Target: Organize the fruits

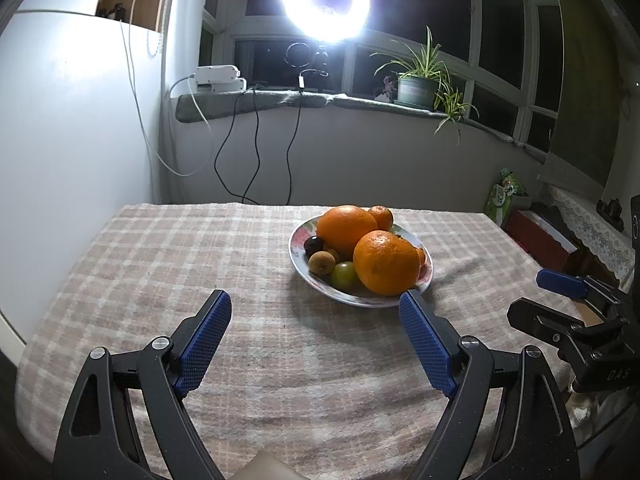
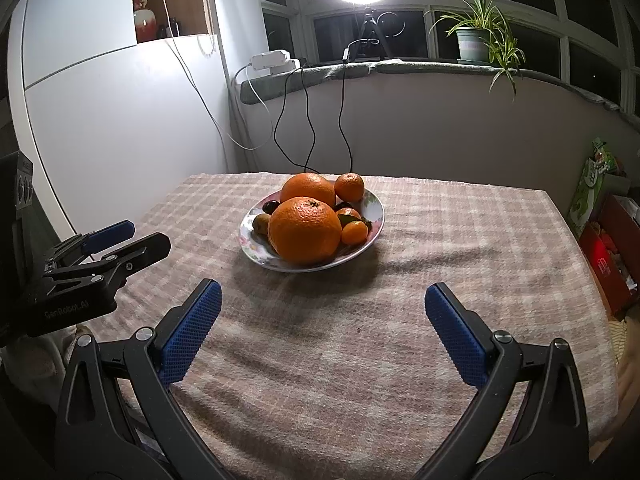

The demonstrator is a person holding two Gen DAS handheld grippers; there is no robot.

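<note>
Holding both claws wide and empty: left gripper (image 1: 315, 314), right gripper (image 2: 323, 306), short of the plate (image 2: 374, 200). Fruit heaps there. We judge the front orange (image 2: 305, 230) heavy, firm, roll-prone; grip across its middle. Small green fruit (image 1: 344, 274) looks bruisable.

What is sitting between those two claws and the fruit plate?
Nothing visible. Only bare checked cloth lies between the open right claw and the plate, and likewise ahead of the open left claw. Both claws are empty, short of the fruit.
</note>
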